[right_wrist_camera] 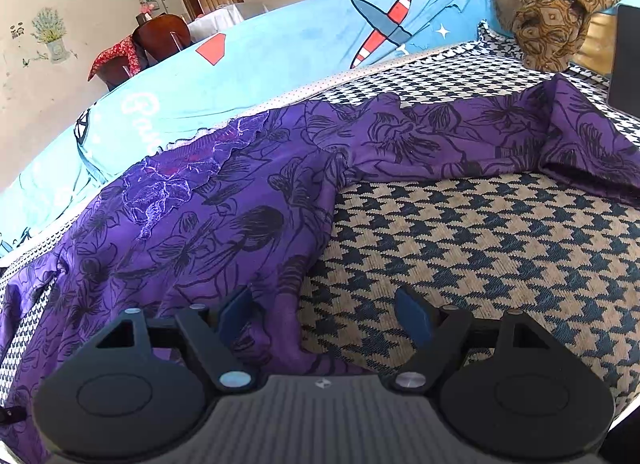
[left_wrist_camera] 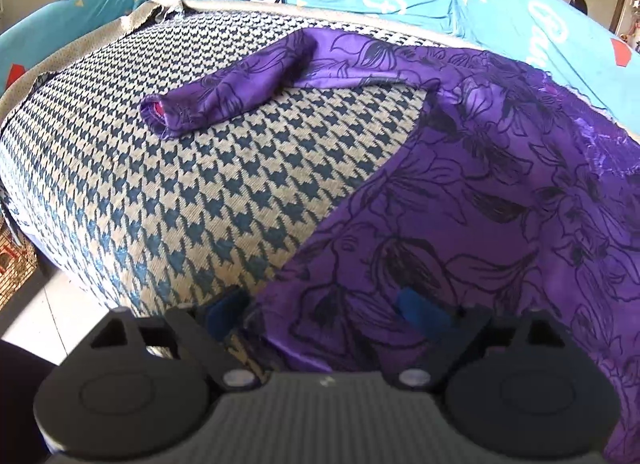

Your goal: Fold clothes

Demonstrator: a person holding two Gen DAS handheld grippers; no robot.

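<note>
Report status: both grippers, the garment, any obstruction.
Left gripper open at the hem. Right gripper open at the opposite edge. Purple garment spread flat, sleeves out, unfolded. Nothing obstructing.

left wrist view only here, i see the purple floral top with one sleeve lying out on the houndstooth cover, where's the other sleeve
Observer: The other sleeve of the purple floral top stretches across the houndstooth seat cover, and its end is folded back.
Operator: right claw holding anything
Observer: No. The right claw is open, straddling the top's side edge.
Operator: anything past that sleeve
Observer: A brown patterned cloth is heaped at the far corner, apart from the top.
</note>
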